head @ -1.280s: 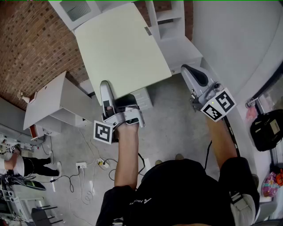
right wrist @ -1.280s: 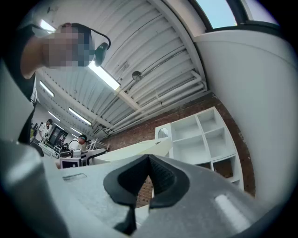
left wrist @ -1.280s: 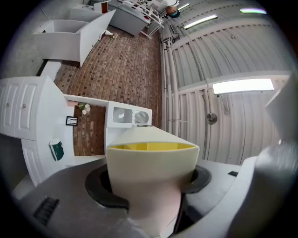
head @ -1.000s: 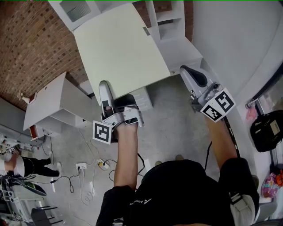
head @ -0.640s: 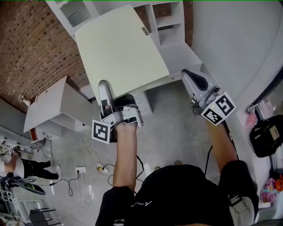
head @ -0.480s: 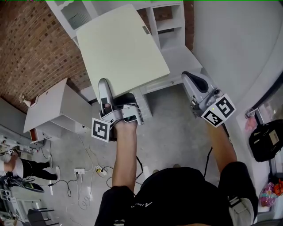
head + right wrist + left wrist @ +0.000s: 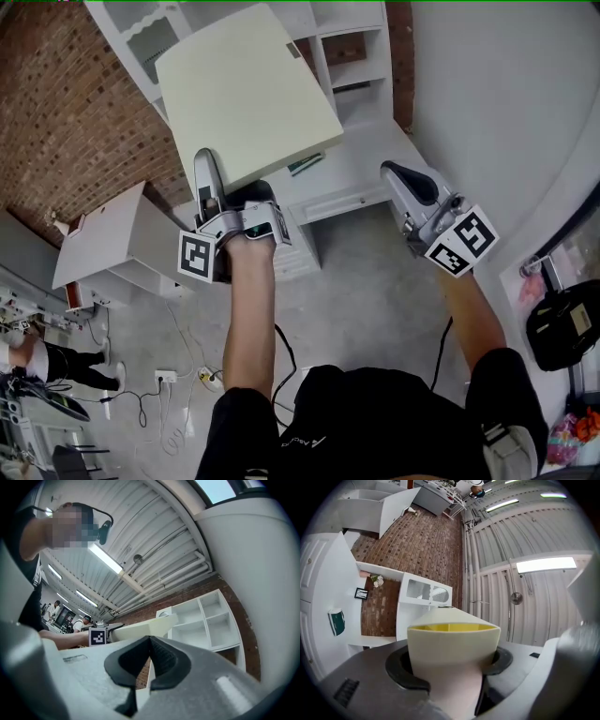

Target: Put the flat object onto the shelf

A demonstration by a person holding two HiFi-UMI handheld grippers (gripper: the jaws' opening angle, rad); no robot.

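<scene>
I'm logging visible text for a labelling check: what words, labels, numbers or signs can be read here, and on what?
No text can be read.
On the black shirt, white print: too small to read.
On the left gripper and right gripper, square markers: patterns, no letters.
On the flat panel held in the left gripper: no print shows.

board (image 7: 244,89) covering left shelf (image 7: 359,70) cells, right cells open

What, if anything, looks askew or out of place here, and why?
The large cream panel stands out: only the left claw grips it, at one edge, so it juts out unsupported towards the white shelf unit. The right claw is shut, empty and apart from it.
</scene>
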